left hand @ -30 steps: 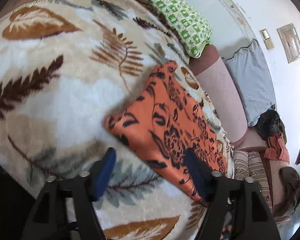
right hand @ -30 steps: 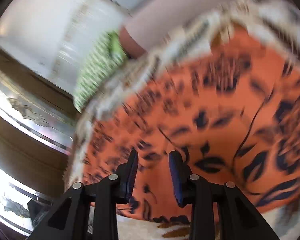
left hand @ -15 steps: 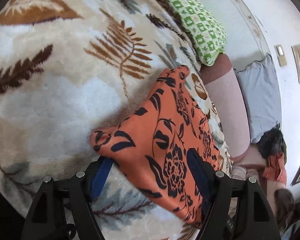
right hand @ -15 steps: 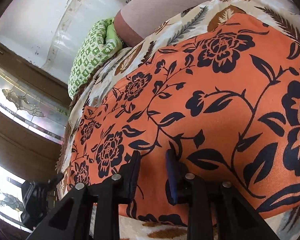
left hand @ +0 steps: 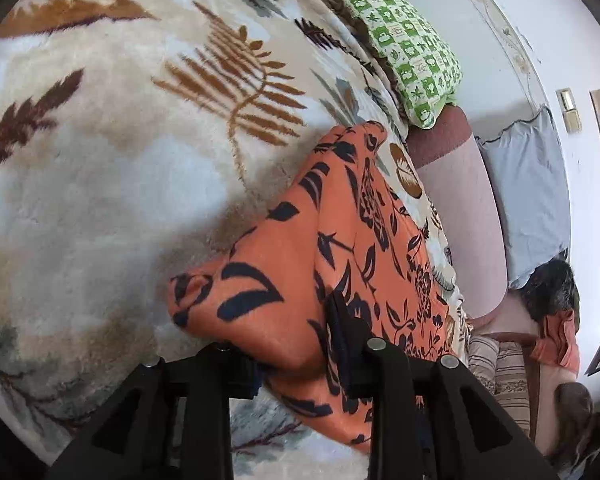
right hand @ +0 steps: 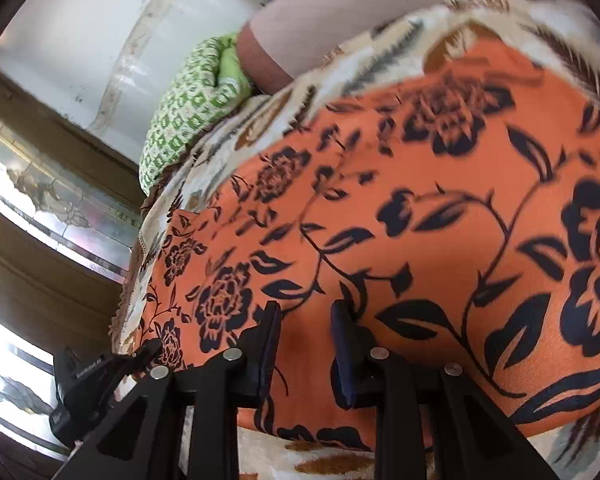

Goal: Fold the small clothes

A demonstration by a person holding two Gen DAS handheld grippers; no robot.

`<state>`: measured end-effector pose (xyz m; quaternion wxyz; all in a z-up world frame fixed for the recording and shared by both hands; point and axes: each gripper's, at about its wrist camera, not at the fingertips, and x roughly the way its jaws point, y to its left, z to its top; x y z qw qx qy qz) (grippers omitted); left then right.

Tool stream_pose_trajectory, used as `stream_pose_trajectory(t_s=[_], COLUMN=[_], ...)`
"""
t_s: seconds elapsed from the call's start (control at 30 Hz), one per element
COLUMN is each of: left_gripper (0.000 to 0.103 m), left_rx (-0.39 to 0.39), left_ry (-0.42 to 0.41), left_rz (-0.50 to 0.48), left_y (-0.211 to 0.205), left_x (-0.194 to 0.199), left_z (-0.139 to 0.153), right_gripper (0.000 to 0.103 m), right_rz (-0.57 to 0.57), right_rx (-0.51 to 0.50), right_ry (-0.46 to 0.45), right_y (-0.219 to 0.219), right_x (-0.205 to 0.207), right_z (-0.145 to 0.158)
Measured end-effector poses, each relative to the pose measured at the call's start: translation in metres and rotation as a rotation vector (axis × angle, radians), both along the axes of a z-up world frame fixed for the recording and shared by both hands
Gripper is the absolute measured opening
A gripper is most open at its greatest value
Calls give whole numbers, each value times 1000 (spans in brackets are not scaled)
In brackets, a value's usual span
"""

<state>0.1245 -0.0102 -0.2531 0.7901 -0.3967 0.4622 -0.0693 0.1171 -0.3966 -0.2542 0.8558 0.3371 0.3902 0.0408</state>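
The orange garment with a dark navy flower-and-vine print (left hand: 340, 240) lies spread on a plush cream blanket patterned with brown ferns and leaves (left hand: 100, 184). Seen from the left wrist, its long axis runs from the jaws at 6 o'clock up toward 1 o'clock, ending near a green-and-white checked pillow (left hand: 404, 36).

The left gripper (left hand: 296, 344) sits at the garment's near corner. Its jaws are closing with a bunched fold of orange cloth between them — one finger is buried under the fold, the other presses against its right side, so the corner looks pinched.

In the right wrist view, blurred in places, the right gripper (right hand: 306, 344) stands at the cloth's near edge at 6 o'clock, jaws narrow, with orange fabric filling the gap between them — it appears to be gripping that edge, though the pads' contact is not fully clear. The left gripper (right hand: 100, 376) shows at 8 o'clock, along the same near edge.

Both hands look placed on the one edge, so the fold probably turns on carrying it away from the camera, across the cloth toward the far edge by the pillow.
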Motion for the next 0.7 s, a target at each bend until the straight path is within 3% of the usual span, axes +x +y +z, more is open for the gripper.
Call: stream_pose_trajectory(t_s=[0.07,0.17,0.23,0.33,0.37,0.47,0.6,0.7], left_gripper=[27,18,16,14,14,14,14,14], left_rx=[23,83,99,122,129,173,232,266], left_ry=[-14,-54,-75,-119,-143,-217,-315,-385], left_rz=[-6,-36,-54,-86,-102,-153,-231,-296], left_y=[-4,-12,-14,-19,-22,-36,-66,-97], left_x=[1,3,4,5,4,1,-7,-15], left_z=[5,15,21,34,42,67,102,127], right_gripper=[28,28,28,26,17,17,20,20], right_rz=[-8,-10,-5,13,-11,2,-26,-94], right_rx=[-22,-66,-57,-22,-31,-9,173,211], right_ry=[-64,-122,-98,62,45,60,58,-8], right_y=[2,5,6,9,7,4,-26,-58], right_x=[3,18,33,56,55,52,33,9], right_z=[13,24,17,-23,-25,-21,-15,1])
